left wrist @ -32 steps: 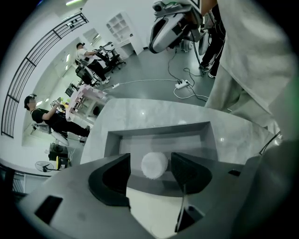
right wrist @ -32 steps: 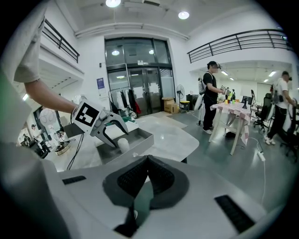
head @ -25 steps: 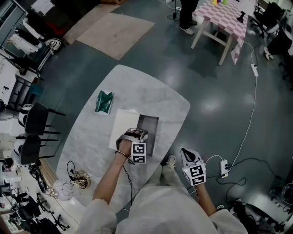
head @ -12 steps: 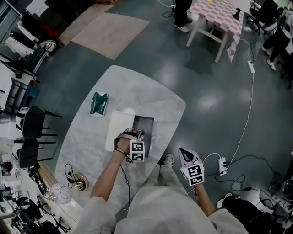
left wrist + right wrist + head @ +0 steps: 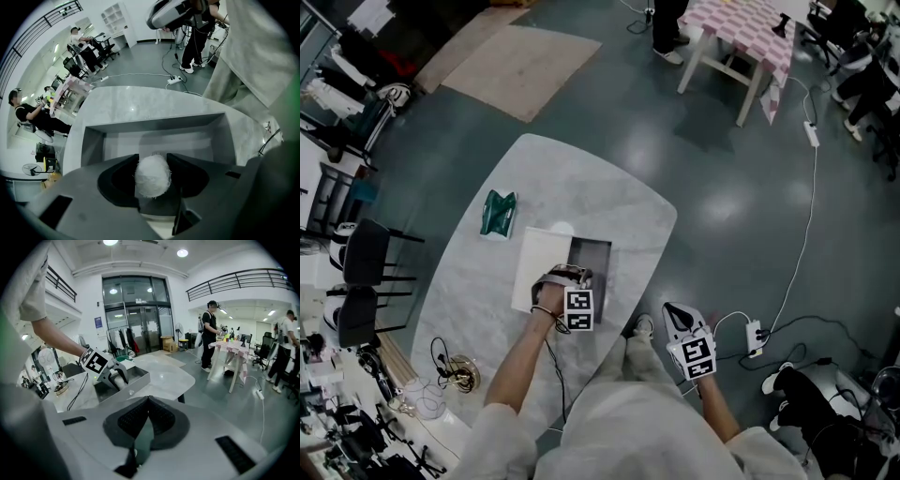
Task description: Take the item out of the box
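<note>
An open grey box (image 5: 592, 264) sits on the marble table (image 5: 581, 178), its white lid (image 5: 539, 267) lying to its left. My left gripper (image 5: 570, 277) hovers over the box's near end, shut on a fuzzy white ball (image 5: 153, 174); the box's bare grey floor (image 5: 159, 140) lies beyond the jaws. From the right gripper view the left gripper (image 5: 112, 376) shows above the box (image 5: 126, 380). My right gripper (image 5: 678, 319) hangs off the table's near right edge, over the floor; its jaws (image 5: 146, 417) are shut on nothing.
A green crumpled bag (image 5: 498, 212) lies at the table's left. Cables and a round object (image 5: 450, 370) sit at the near left end. A pink checked table (image 5: 741, 28) and a standing person (image 5: 207, 336) are across the room. A power strip (image 5: 754, 336) lies on the floor.
The view has shifted slightly; both grippers keep their places relative to the box, the left one still over its near end.
</note>
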### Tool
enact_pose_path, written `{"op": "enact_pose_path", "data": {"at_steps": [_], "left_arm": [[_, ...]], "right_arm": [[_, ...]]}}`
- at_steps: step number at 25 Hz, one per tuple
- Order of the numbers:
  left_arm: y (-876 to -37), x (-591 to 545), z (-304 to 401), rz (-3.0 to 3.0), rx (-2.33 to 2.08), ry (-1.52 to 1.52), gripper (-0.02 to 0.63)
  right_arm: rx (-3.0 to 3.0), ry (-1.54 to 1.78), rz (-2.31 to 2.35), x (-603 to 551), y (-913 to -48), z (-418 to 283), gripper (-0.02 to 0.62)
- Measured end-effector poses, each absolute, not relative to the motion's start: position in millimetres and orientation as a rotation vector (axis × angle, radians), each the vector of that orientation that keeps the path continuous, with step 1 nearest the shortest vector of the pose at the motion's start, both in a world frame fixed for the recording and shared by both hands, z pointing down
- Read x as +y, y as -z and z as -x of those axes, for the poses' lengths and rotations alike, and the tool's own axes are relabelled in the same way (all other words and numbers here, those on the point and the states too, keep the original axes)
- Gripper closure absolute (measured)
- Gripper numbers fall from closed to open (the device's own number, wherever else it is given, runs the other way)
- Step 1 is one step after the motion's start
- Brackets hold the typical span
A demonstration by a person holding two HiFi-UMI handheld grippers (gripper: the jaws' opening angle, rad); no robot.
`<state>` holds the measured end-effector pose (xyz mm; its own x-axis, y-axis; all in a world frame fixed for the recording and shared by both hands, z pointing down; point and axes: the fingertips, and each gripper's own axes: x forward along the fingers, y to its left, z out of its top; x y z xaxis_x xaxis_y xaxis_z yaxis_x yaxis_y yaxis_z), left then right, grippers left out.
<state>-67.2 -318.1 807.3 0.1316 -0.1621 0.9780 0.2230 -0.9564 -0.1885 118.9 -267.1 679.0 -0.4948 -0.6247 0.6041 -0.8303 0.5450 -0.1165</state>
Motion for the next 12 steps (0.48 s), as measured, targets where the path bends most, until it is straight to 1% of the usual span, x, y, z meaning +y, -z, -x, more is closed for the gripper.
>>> {"op": "enact_pose_path", "data": {"at_steps": [12], "left_arm": [[-792, -321, 69, 2.117, 0.045, 1.862, 0.425]], "right_arm": [[-2.292, -0.533, -1.171, -260, -675, -116, 0.594]]}}
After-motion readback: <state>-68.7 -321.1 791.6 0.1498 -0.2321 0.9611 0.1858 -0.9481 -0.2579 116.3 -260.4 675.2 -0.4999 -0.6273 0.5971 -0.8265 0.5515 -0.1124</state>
